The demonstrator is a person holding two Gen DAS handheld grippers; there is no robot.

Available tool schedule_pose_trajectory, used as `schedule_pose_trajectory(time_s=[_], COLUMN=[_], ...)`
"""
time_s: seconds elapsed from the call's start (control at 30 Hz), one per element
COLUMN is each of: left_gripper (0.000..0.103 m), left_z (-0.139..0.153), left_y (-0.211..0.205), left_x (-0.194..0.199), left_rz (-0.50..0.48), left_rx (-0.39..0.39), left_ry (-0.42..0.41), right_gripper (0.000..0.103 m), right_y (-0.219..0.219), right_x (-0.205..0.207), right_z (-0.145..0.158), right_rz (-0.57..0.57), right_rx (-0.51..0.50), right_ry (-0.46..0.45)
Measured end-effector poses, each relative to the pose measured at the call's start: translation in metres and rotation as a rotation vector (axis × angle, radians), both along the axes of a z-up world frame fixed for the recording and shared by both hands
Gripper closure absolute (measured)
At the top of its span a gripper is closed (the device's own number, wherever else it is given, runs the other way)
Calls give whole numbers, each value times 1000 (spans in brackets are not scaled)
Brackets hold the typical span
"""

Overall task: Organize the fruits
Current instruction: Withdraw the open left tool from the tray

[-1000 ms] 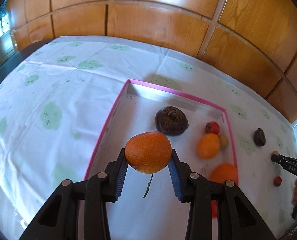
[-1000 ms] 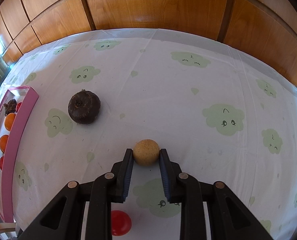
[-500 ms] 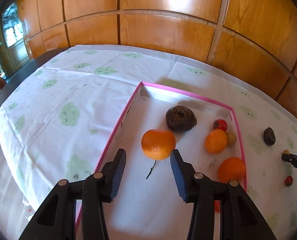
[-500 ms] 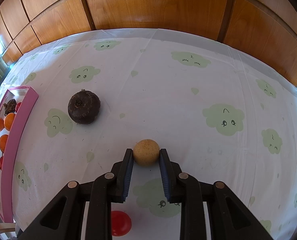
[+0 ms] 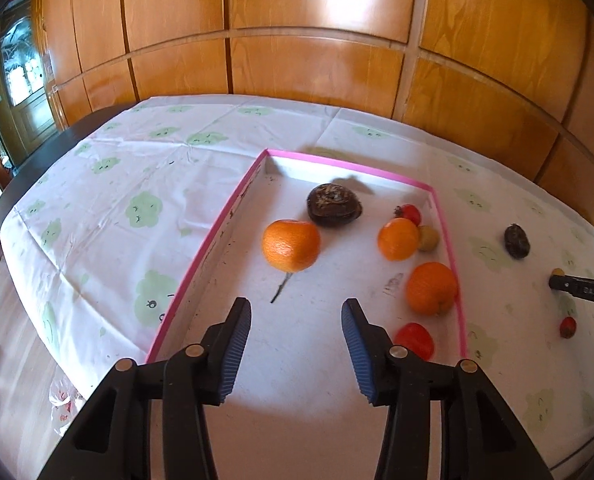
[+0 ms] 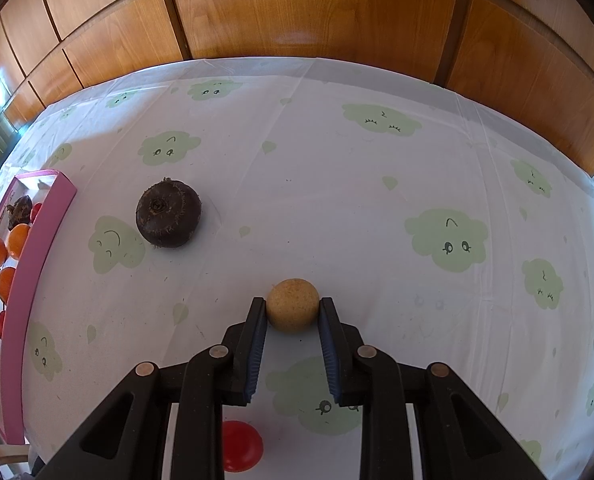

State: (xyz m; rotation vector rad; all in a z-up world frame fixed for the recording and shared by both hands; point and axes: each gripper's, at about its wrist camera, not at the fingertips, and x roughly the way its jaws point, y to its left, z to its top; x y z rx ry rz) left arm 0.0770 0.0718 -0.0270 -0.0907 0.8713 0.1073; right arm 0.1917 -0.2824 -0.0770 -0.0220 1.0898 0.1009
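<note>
My left gripper is open and empty above the near part of the pink-rimmed tray. An orange lies in the tray just beyond it, apart from the fingers. The tray also holds a dark brown fruit, two more oranges, a small tan fruit and red fruits. My right gripper is shut on a small tan round fruit resting on the tablecloth. A dark brown fruit lies to its far left.
A small red fruit lies under the right gripper's body. The tray's pink rim shows at the left of the right wrist view. Wood panelling stands behind the table. The table's left edge drops off to the floor.
My left gripper opened and let go of the orange, which now lies in the tray. The left gripper then drew back and up. The right gripper has not moved.
</note>
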Motion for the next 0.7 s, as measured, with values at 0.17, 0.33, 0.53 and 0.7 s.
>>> schedule_pose_trajectory(time_s=[0.17, 0.33, 0.53, 0.7], left_gripper=[55, 55, 55, 55], left_z=[6, 10, 13, 14], left_y=[-10, -17, -20, -21], left_x=[-9, -15, -20, -21], left_rz=[-33, -50, -60, -65], left_rx=[6, 14, 23, 26], left_ry=[-21, -34, -44, -51], right_gripper=[77, 77, 77, 77], right_y=[0, 0, 0, 0], right_x=[0, 0, 0, 0], right_z=[0, 1, 1, 1], right_rz=[2, 3, 2, 1], right_rx=[-3, -6, -3, -1], right_ry=[-1, -2, -3, -3])
